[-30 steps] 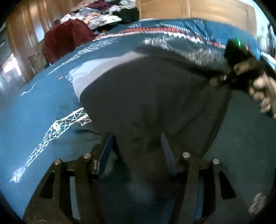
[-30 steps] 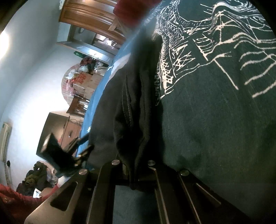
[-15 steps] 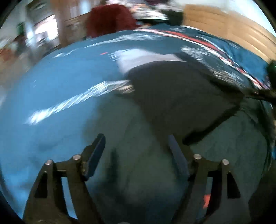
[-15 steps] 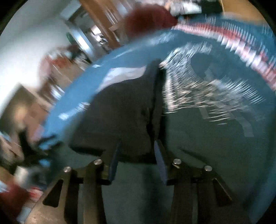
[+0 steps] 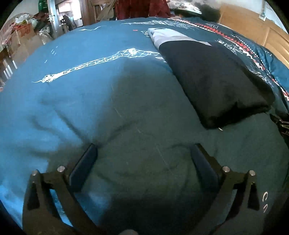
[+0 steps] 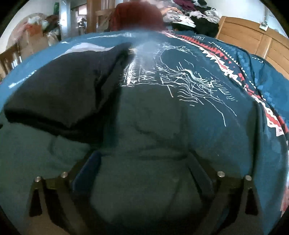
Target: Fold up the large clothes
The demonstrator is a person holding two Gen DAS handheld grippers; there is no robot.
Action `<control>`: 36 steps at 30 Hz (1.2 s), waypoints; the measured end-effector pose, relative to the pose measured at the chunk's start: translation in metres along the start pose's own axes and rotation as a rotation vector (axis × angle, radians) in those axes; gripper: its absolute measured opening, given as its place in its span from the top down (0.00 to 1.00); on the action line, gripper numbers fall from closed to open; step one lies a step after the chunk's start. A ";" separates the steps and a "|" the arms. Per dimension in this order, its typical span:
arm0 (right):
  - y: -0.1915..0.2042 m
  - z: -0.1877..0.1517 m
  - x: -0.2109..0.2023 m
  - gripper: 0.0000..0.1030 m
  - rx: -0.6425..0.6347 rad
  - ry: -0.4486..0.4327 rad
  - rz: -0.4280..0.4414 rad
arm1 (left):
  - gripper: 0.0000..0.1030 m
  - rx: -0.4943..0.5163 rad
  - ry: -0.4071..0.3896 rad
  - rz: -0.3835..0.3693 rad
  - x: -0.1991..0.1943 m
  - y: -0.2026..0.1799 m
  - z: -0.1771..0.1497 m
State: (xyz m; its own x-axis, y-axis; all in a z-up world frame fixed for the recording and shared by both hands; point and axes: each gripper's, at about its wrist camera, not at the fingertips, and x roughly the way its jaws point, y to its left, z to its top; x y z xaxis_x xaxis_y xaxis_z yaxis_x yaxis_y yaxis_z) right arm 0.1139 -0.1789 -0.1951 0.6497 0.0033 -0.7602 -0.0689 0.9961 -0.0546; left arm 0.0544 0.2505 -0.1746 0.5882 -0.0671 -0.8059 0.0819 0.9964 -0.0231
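Observation:
A black garment (image 5: pixel 215 81) lies folded into a thick rectangle on the teal bedspread (image 5: pixel 90 94), up and to the right in the left wrist view. Its far end shows a pale grey layer (image 5: pixel 171 35). In the right wrist view the same black garment (image 6: pixel 59 94) lies up and to the left. My left gripper (image 5: pixel 144 153) is open over bare bedspread, short of the garment and to its left. My right gripper (image 6: pixel 144 160) is also open, close above the bedspread (image 6: pixel 162 135), with the garment's near edge just beyond its left finger (image 6: pixel 84 173). Neither holds anything.
The bedspread carries white line prints (image 6: pixel 180 81) and a red-and-white zigzag band (image 6: pixel 234 72). A dark red garment (image 6: pixel 137 16) and a heap of clothes (image 6: pixel 189 16) lie at the far side. A wooden headboard (image 5: pixel 252 30) stands at the right, boxes and clutter (image 5: pixel 23 34) at the left.
A second ago both grippers were shut on the black garment. They let it go, opened, and drew back, and the garment now lies folded on the bed.

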 end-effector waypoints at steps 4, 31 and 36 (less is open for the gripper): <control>-0.004 0.002 0.002 0.02 0.005 -0.007 0.015 | 0.00 0.002 -0.008 0.005 -0.003 0.000 -0.002; 0.001 -0.003 -0.003 0.00 -0.002 -0.021 0.004 | 0.00 0.013 -0.014 0.024 -0.003 -0.001 -0.005; 0.001 -0.003 -0.003 0.00 -0.002 -0.021 0.004 | 0.00 0.013 -0.015 0.023 -0.003 -0.001 -0.005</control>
State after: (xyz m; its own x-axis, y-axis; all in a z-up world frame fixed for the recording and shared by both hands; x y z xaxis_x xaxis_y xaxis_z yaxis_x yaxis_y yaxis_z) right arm 0.1093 -0.1780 -0.1946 0.6648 0.0092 -0.7469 -0.0732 0.9959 -0.0528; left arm 0.0483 0.2503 -0.1748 0.6019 -0.0449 -0.7973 0.0790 0.9969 0.0035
